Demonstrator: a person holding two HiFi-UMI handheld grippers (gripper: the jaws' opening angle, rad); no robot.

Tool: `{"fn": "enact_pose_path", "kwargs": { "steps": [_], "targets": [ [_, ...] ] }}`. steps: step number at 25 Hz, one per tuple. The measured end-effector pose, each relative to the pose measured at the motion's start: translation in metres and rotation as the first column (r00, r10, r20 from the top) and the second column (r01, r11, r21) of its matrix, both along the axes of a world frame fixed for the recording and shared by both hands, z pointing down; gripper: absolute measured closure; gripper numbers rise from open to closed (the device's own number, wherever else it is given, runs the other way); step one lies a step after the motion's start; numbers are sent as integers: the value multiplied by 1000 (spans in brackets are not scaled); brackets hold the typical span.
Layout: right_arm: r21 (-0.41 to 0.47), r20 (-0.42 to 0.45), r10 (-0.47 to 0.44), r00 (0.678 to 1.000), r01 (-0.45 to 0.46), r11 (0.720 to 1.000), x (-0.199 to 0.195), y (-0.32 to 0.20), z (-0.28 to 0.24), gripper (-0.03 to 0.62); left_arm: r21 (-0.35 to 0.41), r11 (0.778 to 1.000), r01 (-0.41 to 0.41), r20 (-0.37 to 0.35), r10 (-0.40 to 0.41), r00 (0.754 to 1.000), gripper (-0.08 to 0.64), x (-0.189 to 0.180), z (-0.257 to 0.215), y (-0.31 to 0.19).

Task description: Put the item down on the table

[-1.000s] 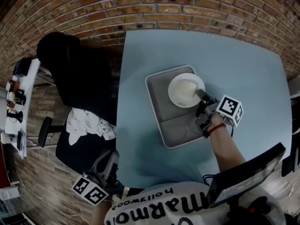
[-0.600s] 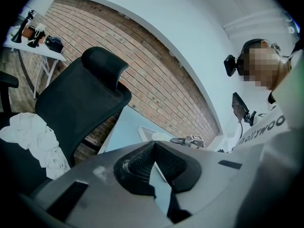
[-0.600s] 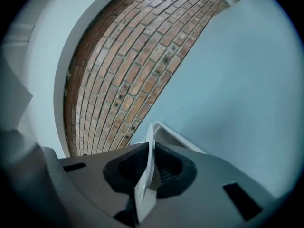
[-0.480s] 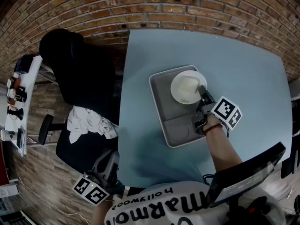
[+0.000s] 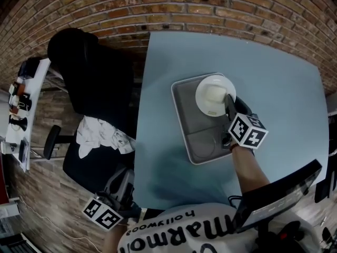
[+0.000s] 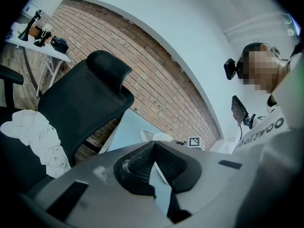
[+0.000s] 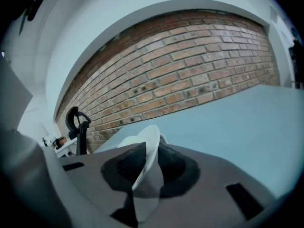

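Note:
A white plate (image 5: 215, 95) hangs over the far end of a grey tray (image 5: 190, 130) on the light blue table (image 5: 279, 88). My right gripper (image 5: 229, 103) is shut on the plate's near rim. In the right gripper view the plate (image 7: 151, 151) stands edge-on between the jaws of the right gripper (image 7: 147, 165). I cannot tell whether the plate touches the tray. My left gripper (image 5: 124, 179) is held low beside the person's body, off the table's near left corner. In the left gripper view the left gripper (image 6: 153, 164) has its pads closed together with nothing between them.
A black office chair (image 5: 89, 83) with a white cloth (image 5: 99, 136) on its seat stands left of the table. A white shelf (image 5: 21, 115) with small objects is at the far left. A dark screen (image 5: 274, 196) sits at the near right. A brick wall (image 5: 158, 9) runs behind.
My right gripper has risen toward the head camera, still holding the plate, which has shifted slightly toward the tray's far end. The left gripper has stayed put.

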State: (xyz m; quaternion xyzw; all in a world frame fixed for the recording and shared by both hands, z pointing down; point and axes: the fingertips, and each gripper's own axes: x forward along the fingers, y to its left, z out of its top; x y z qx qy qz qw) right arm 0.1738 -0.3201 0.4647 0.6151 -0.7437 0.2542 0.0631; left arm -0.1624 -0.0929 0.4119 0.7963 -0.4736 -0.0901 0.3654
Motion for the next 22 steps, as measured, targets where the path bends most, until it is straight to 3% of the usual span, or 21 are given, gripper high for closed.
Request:
{"fn": "enact_pose_path", "kwargs": {
  "steps": [5, 11, 16, 19, 22],
  "targets": [
    [30, -196, -94, 976, 102, 994, -8, -1, -6, 514, 3, 1000, 11, -30, -11, 999, 554, -2, 0, -2],
    [37, -271, -116, 956, 131, 991, -10, 1, -8, 502, 4, 1000, 13, -40, -13, 999, 554, -4, 1, -1],
    [56, -368, -140, 919, 173, 983, -15, 2, -12, 495, 5, 1000, 13, -47, -13, 999, 554, -4, 3, -2],
    [31, -427, -157, 890, 189, 982, -15, 5, -8, 489, 8, 1000, 13, -56, -12, 998, 554, -4, 3, -2],
    [8, -431, -171, 886, 193, 981, -14, 7, -4, 486, 11, 1000, 16, -59, -16, 998, 554, -4, 2, -2]
  ]
}}
